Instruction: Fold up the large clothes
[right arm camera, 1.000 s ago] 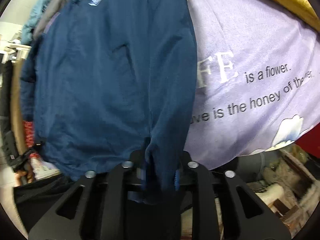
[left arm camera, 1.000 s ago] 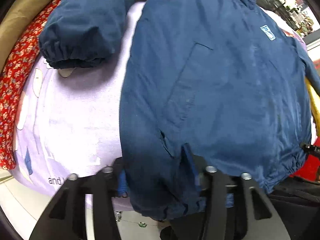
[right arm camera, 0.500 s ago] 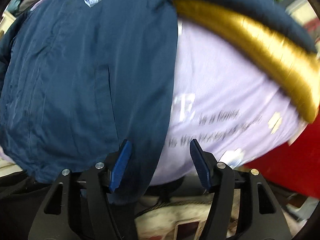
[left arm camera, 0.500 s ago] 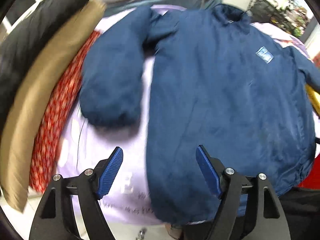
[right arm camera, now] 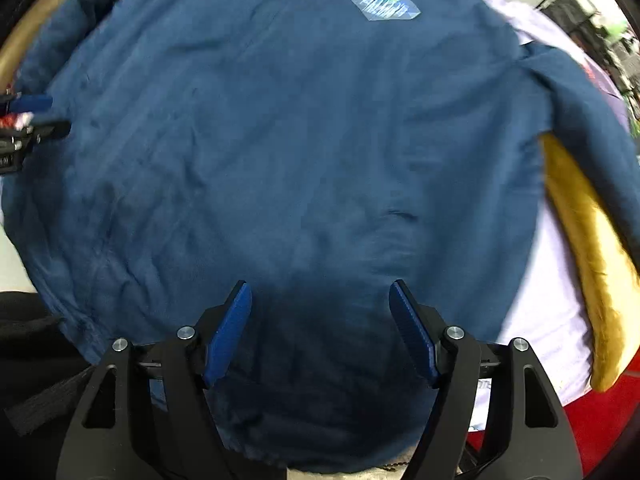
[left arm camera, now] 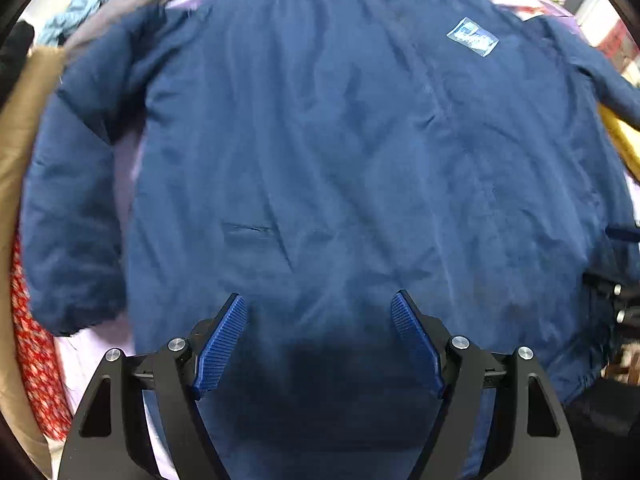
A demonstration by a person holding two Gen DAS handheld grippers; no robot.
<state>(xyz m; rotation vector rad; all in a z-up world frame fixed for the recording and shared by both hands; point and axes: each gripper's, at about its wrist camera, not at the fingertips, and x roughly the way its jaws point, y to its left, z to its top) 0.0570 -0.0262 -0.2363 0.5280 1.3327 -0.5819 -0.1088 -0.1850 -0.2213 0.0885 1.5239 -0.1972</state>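
A large navy blue jacket (left arm camera: 328, 152) lies spread flat, front up, with a light blue chest logo (left arm camera: 472, 37). Its left sleeve (left arm camera: 72, 216) hangs down the left side. My left gripper (left arm camera: 319, 304) is open and empty, hovering above the jacket's lower middle. In the right wrist view the same jacket (right arm camera: 280, 140) fills the frame, logo (right arm camera: 385, 4) at the top. My right gripper (right arm camera: 320, 292) is open and empty above the jacket's lower part. The other gripper's blue tip (right arm camera: 30, 102) shows at the left edge.
A lilac printed sheet (left arm camera: 92, 360) lies under the jacket. Red floral cloth (left arm camera: 28, 340) and a tan cloth (left arm camera: 16, 128) lie at the left. A mustard-gold cloth (right arm camera: 580, 240) and a red surface (right arm camera: 592, 412) lie at the right. Shelving (right arm camera: 580, 4) stands at the far right.
Both grippers let go of the jacket's hem, opened, and rose back over the jacket's middle. The jacket now lies spread flat below them.
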